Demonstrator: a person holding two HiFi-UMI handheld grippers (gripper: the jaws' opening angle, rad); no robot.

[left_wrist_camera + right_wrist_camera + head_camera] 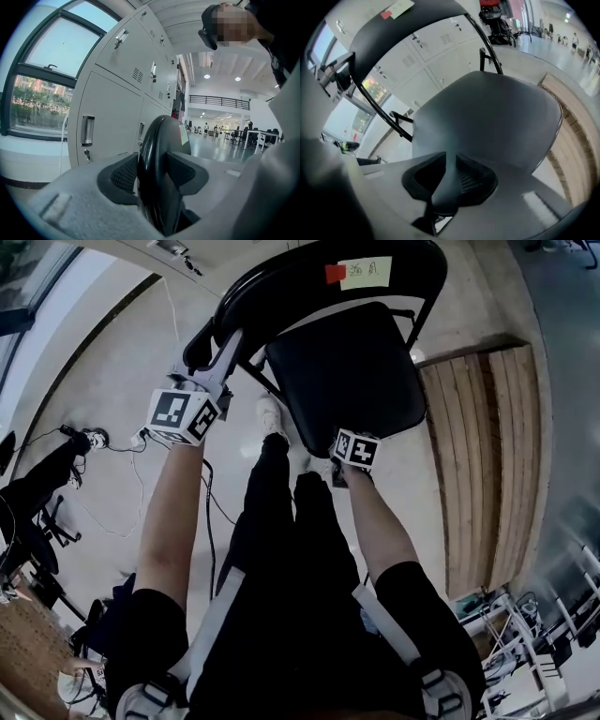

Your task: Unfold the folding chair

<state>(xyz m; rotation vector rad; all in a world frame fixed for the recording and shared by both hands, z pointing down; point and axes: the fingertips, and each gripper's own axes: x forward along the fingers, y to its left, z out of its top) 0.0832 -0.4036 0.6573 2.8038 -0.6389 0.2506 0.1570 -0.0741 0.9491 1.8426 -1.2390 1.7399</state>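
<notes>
1. the folding chair (281,381) stands on the floor straight ahead of both tools, close to the person's feet, its backrest (309,263) at the far side and its seat (352,371) on the near side
2. the left gripper (157,173) is clamped on the backrest's side rim: the dark curved rim runs up between the two pads and both pads lie against it
3. beyond the left tool's tips, past the rim, stands a wall of grey lockers (112,93)
4. the right gripper (450,180) points steeply down and is closed on the near edge of the seat; the thin edge sits pinched between its pads, and the broad seat surface spreads away ahead of the tips, with the backrest arching above it
5. a wooden platform (483,456) lies well off to the right of the right tool
6. step in hand, as i judge it: both holds look taken and the chair is about to be opened, or is partly open; how far the seat has swung i cannot tell
7. the next move would call for the left tool to hold the backrest steady while the right draws the seat edge down and away from the back until the legs spread and the seat lies level, with neither pinch slipping
</notes>
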